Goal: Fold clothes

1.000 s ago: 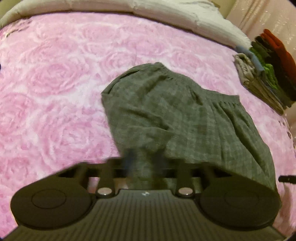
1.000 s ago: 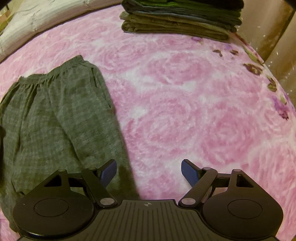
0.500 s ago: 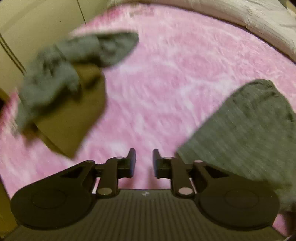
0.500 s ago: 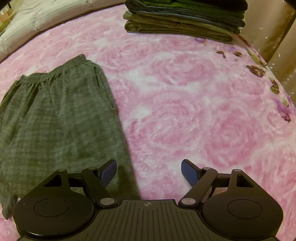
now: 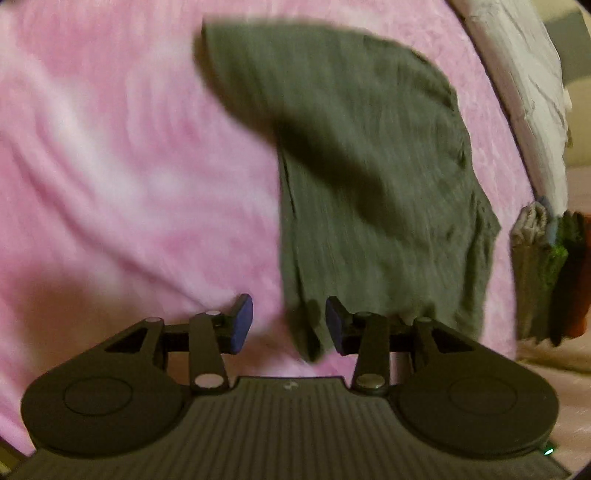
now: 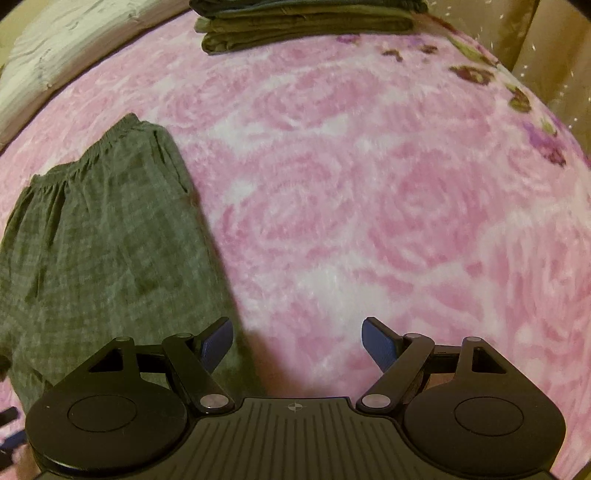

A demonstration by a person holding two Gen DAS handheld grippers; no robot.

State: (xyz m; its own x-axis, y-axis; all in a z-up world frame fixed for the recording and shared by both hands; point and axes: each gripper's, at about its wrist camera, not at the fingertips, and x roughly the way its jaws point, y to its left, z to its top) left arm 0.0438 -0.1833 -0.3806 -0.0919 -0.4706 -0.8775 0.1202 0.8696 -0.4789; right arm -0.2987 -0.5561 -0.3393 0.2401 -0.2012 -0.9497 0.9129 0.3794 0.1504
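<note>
One pair of grey-green checked cotton shorts [image 6: 107,240] lies flat on the pink rose-print fleece blanket [image 6: 369,221], one folded clothes stack [image 6: 306,26] behind. Left gripper [image 5: 289,325] has just been opening, shorts' corner between untouching pads; right gripper [image 6: 297,343] gapes wide, empty. No readable writing.

Pink rose-patterned blanket [image 6: 369,206] spread over the bed. Off-white quilt [image 6: 62,48] bunched along its far edge. Beige curtain [image 6: 546,40] at the upper right of the right wrist view, beside the bed.

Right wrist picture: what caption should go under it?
Open right claw hovers beside grey checked shorts on a pink rose blanket.
</note>
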